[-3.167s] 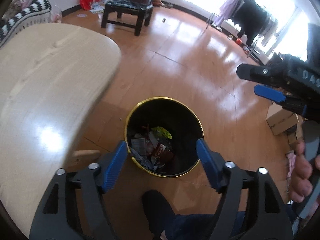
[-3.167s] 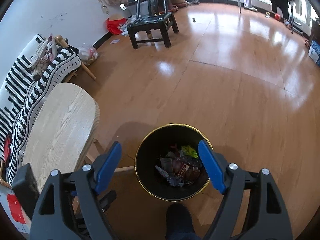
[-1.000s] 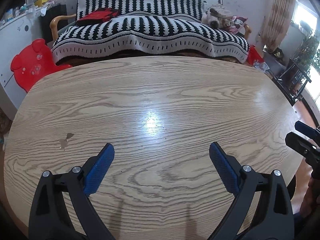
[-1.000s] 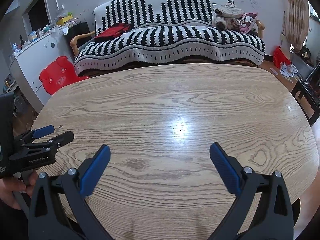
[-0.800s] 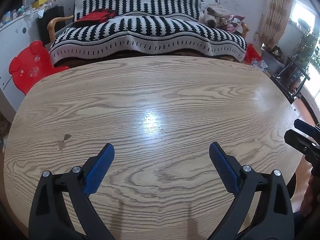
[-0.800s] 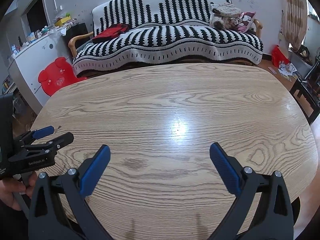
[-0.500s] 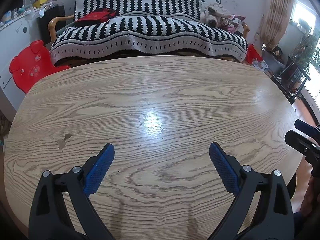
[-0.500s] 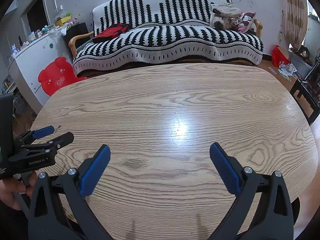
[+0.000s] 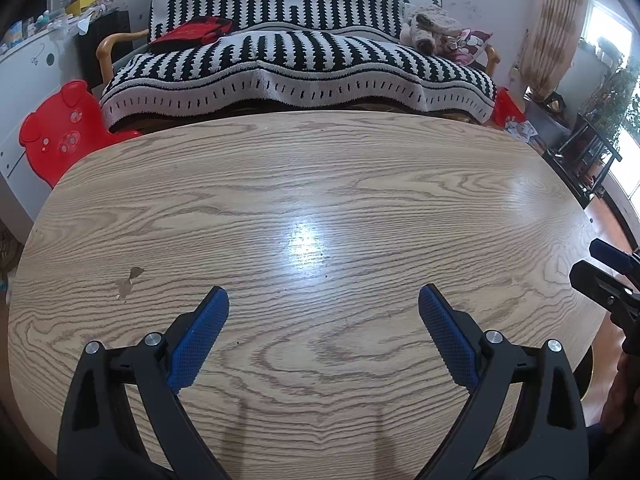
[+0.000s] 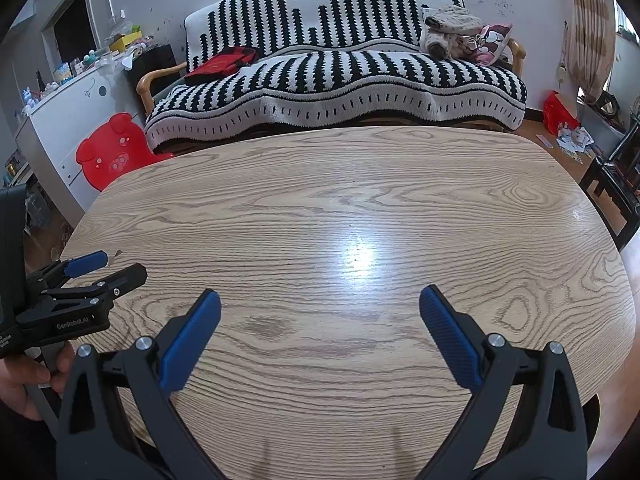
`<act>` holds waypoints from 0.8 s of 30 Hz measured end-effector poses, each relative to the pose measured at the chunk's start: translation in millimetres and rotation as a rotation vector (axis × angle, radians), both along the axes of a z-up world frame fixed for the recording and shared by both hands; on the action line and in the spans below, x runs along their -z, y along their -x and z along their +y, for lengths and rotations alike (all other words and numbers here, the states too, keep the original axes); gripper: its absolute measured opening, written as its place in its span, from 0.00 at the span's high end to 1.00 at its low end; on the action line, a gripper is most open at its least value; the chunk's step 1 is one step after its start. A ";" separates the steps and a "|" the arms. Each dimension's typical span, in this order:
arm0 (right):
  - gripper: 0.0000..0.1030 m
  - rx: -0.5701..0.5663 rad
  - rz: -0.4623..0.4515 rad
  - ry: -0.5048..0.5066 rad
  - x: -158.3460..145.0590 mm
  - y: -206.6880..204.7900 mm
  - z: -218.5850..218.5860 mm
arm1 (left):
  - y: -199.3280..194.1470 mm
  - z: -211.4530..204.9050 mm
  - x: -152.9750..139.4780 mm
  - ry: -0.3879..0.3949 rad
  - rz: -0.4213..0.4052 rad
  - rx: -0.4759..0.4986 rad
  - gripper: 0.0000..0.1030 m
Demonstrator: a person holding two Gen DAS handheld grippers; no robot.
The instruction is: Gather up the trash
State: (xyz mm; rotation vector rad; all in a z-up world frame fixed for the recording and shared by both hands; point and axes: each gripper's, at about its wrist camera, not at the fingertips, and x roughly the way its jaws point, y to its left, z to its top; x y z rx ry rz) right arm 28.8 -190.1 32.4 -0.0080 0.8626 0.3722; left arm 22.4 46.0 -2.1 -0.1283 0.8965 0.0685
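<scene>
While the left gripper (image 9: 322, 308) hangs over the near part of the wooden table (image 9: 304, 184), its blue pads (image 9: 198, 338) stand wide apart and clamp nothing; no trash shows on the table. The striped sofa (image 9: 296, 60) sits beyond the far edge. From the right wrist, the right gripper (image 10: 320, 308) is likewise spread wide and empty above the near tabletop, the left gripper at near left.
</scene>
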 end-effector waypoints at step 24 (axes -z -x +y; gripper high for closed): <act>0.07 0.000 0.002 0.004 1.1 1.0 -0.6 | 1.7 -2.2 1.0 -0.009 0.002 0.005 0.08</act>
